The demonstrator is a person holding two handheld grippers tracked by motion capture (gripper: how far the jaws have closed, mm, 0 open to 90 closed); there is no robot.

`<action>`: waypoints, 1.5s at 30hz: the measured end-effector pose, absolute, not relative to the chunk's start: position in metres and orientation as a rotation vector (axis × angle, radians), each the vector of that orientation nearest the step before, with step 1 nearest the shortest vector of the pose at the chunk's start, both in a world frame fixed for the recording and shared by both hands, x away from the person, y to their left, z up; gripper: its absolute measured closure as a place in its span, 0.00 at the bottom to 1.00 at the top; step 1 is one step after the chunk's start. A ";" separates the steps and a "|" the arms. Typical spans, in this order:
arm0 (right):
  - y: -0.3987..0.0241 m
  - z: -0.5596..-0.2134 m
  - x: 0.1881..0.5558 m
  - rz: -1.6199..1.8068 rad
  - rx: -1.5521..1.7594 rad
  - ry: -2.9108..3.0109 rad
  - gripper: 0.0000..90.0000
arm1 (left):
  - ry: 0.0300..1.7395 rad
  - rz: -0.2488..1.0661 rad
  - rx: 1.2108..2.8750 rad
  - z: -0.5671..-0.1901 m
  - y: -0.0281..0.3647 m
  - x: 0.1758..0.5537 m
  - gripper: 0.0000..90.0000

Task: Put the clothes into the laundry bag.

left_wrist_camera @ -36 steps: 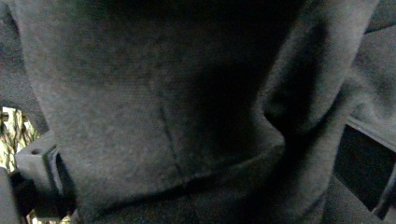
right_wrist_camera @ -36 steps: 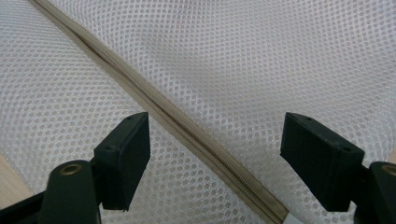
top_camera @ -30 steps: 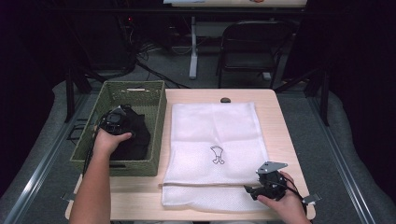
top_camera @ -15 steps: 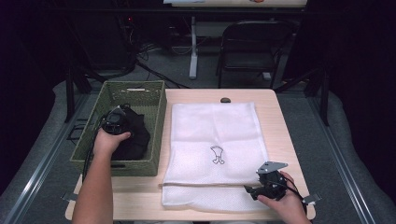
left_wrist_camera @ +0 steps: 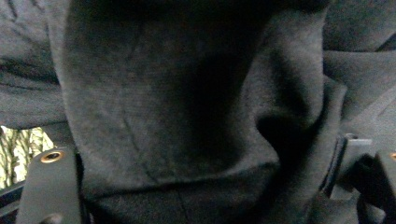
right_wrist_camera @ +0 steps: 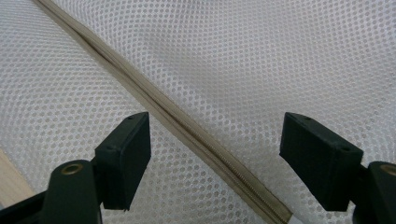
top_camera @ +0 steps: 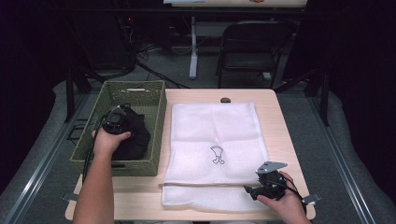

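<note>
Item: dark garment [top_camera: 133,135], bunched in a heap with no clear long axis, lying inside the green woven basket [top_camera: 140,93] at the table's left. The basket's long side runs away from the person.

Left gripper [top_camera: 116,122]: down in the basket, on top of the garment. In the left gripper view dark cloth [left_wrist_camera: 187,116] bulges between the two jaws, which have just been closing; whether the pads press on the fabric cannot be told.

Item: white mesh bag [top_camera: 215,149], flat on the wooden table [top_camera: 280,116] just right of the basket, long axis running from the near edge to the far edge. A small dark emblem [top_camera: 217,155] sits near its middle. Its zipper [top_camera: 205,185] runs crosswise along the near end.

Right gripper [top_camera: 252,190]: at the bag's near right corner, pointing left along the zipper edge. In the right gripper view the jaws stand well apart over the mesh [right_wrist_camera: 280,56], with the beige zipper band [right_wrist_camera: 187,130] passing diagonally between them, nothing clamped.

Small dark object [top_camera: 225,100]: on the table's far edge, beyond the bag.
</note>
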State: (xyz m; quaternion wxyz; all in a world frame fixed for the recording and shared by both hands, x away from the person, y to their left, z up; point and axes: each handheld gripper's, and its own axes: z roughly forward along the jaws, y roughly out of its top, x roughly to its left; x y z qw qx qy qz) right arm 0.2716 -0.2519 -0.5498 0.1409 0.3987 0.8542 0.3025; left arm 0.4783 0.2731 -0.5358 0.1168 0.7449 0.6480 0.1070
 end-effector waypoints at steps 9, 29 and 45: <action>-0.252 -0.550 0.272 0.871 1.153 2.466 0.27 | 1.878 0.297 2.176 -0.535 0.273 0.477 0.32; -0.251 -0.549 0.272 0.875 1.134 2.467 0.30 | 1.879 0.246 2.158 -0.526 0.271 0.475 0.72; -0.252 -0.546 0.270 0.891 1.068 2.445 0.37 | 1.852 0.241 2.148 -0.513 0.272 0.472 0.75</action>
